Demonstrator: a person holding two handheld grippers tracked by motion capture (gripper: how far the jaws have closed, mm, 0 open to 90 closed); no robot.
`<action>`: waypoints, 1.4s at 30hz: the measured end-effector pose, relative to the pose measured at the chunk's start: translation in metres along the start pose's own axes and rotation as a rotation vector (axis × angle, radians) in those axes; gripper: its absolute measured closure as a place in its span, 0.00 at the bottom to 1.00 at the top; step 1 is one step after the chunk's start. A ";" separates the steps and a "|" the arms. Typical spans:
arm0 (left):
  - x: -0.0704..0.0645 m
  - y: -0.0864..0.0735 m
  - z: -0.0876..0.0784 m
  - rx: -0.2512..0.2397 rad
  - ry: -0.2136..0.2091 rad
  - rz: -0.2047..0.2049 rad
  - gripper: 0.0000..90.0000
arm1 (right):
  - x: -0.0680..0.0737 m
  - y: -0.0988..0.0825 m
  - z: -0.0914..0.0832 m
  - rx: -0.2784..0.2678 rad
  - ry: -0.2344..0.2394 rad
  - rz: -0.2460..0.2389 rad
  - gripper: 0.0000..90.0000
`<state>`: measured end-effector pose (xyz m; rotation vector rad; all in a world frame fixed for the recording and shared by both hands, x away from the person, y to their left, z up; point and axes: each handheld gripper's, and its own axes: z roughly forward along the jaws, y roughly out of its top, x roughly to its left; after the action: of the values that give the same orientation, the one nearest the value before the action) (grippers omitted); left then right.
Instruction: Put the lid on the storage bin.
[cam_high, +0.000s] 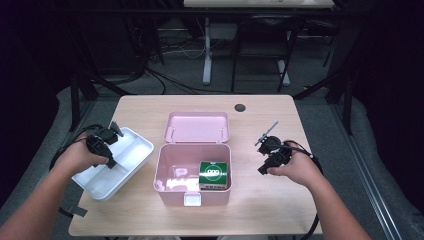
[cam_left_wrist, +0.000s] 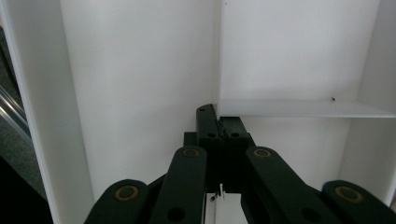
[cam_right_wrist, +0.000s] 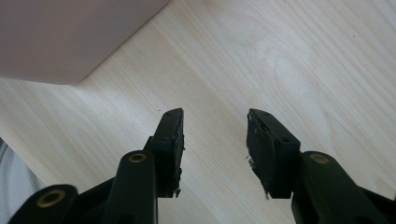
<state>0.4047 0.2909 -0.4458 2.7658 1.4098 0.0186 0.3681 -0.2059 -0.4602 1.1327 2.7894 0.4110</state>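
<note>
Tray-and-gripper geometry at the left edge of the table (cam_high: 260, 210). We see the left gripper (cam_high: 111, 162) poised over the white divided tray (cam_high: 142, 142), jaws pressed together with nothing between them; in the left gripper view its tips (cam_left_wrist: 219, 122) meet just at the end of the tray's thin divider wall (cam_left_wrist: 299, 108), without clamping it that we can make out. The tray's long axis runs diagonally, from the table's near left corner toward the pink box (cam_high: 167, 186), which stands open just beside it with a green packet (cam_high: 214, 172) inside. We judge the left hand much the nearer to the tray. The right gripper (cam_high: 262, 169) hangs part-open and empty above bare wood beyond the box.
</note>
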 end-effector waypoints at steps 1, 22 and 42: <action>0.000 0.000 -0.003 -0.003 0.002 0.002 0.99 | 0.000 0.000 0.000 0.001 0.000 0.000 0.63; -0.030 0.011 -0.059 -0.041 0.027 0.208 0.99 | 0.000 0.002 -0.003 0.016 -0.002 -0.002 0.63; -0.087 0.046 -0.081 -0.044 0.017 0.526 0.99 | 0.000 0.002 0.001 0.017 0.001 -0.003 0.63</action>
<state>0.3887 0.1957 -0.3626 3.0094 0.6371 0.0861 0.3700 -0.2043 -0.4603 1.1315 2.8007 0.3876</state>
